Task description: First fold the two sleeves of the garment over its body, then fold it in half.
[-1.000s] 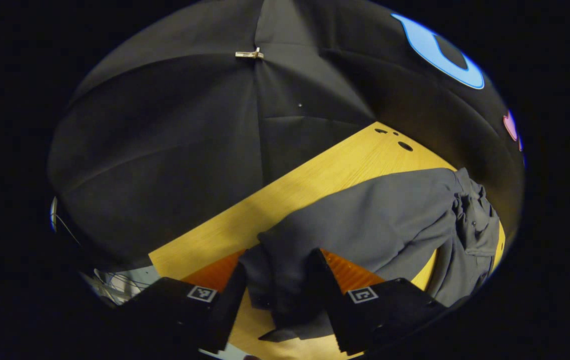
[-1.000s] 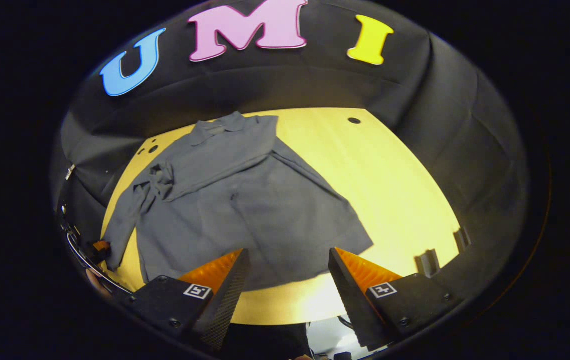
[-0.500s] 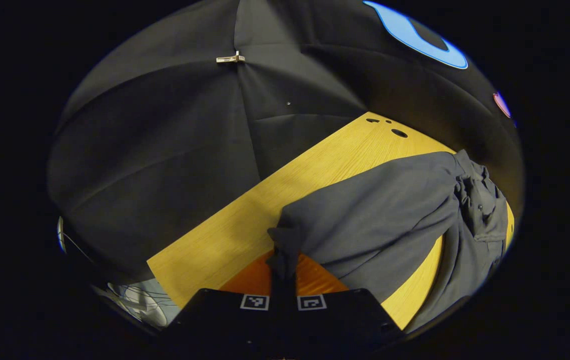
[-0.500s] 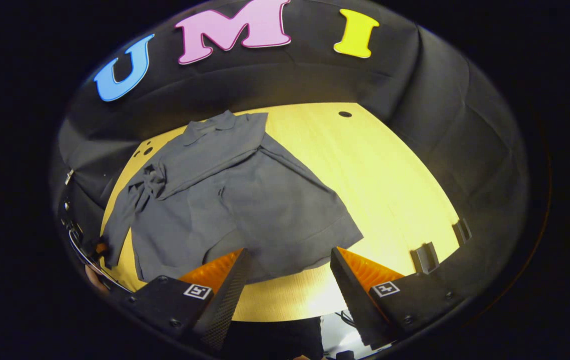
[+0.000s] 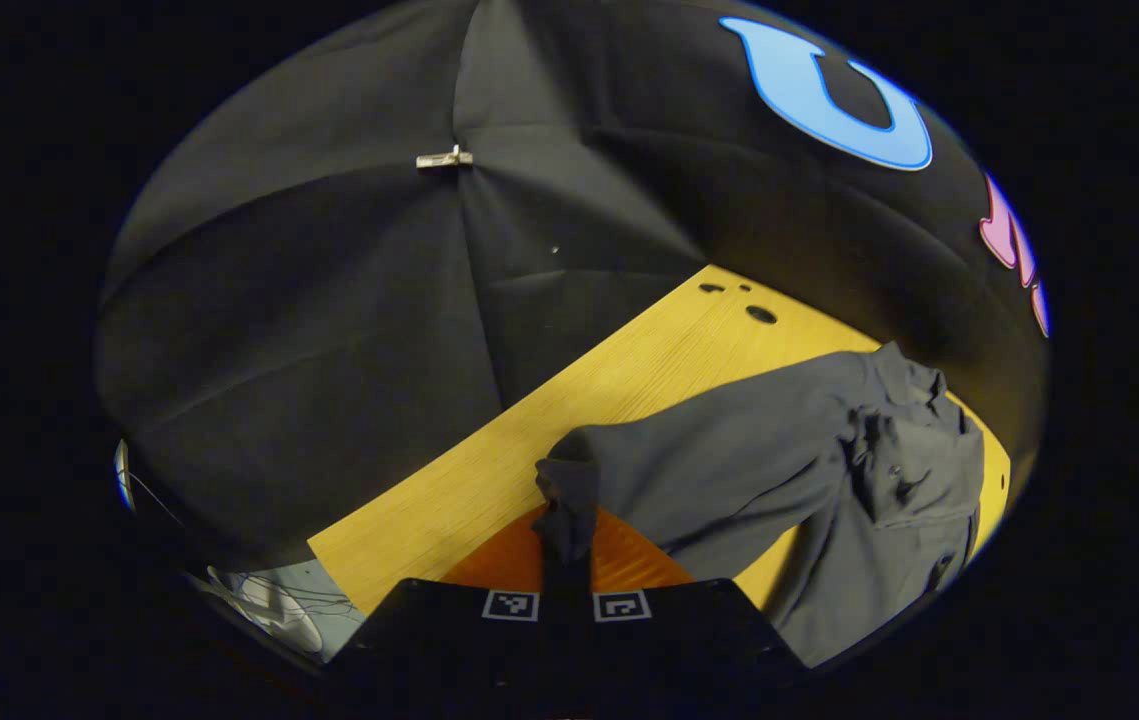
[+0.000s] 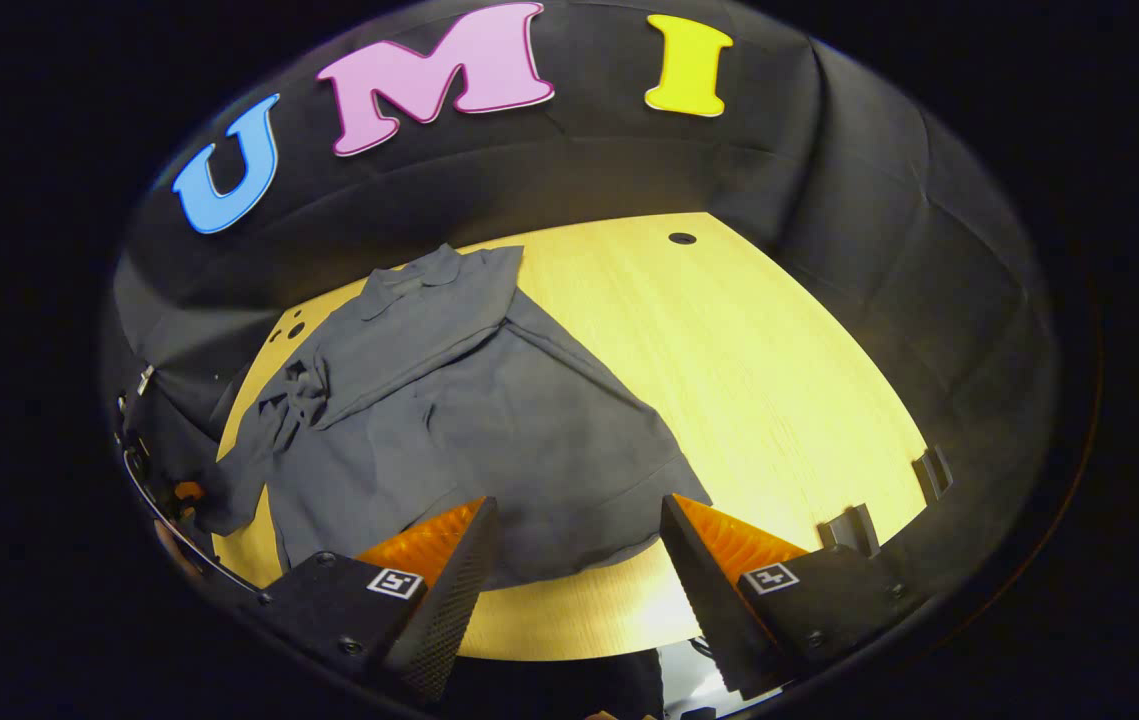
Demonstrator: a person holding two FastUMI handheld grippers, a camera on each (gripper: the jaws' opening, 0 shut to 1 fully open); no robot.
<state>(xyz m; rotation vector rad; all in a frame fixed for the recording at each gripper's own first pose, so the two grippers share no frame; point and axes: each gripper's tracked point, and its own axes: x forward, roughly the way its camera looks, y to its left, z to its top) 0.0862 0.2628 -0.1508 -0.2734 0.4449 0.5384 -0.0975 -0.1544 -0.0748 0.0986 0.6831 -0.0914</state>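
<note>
A grey long-sleeved shirt [image 6: 489, 420] lies on the yellow wooden table [image 6: 779, 370], collar toward the far wall. One sleeve lies folded across its chest. The other sleeve [image 5: 729, 470] stretches out to the table's left side, and my left gripper [image 5: 567, 545] is shut on its cuff, holding it raised off the wood. That gripper [image 6: 184, 495] appears small at the far left of the right gripper view, at the sleeve's end. My right gripper [image 6: 574, 535] hangs open above the shirt's near hem, nothing between its fingers.
Black cloth walls close in the table on the far and side edges. Small round holes [image 5: 759, 313] mark the table's far corner, and another hole [image 6: 681, 238] lies beyond the shirt. Two dark brackets [image 6: 854, 525] stand at the near right edge. Bare wood spreads right of the shirt.
My left gripper went from open around the sleeve cuff to shut on it, then lifted it a little. The right gripper stayed open and drifted slightly.
</note>
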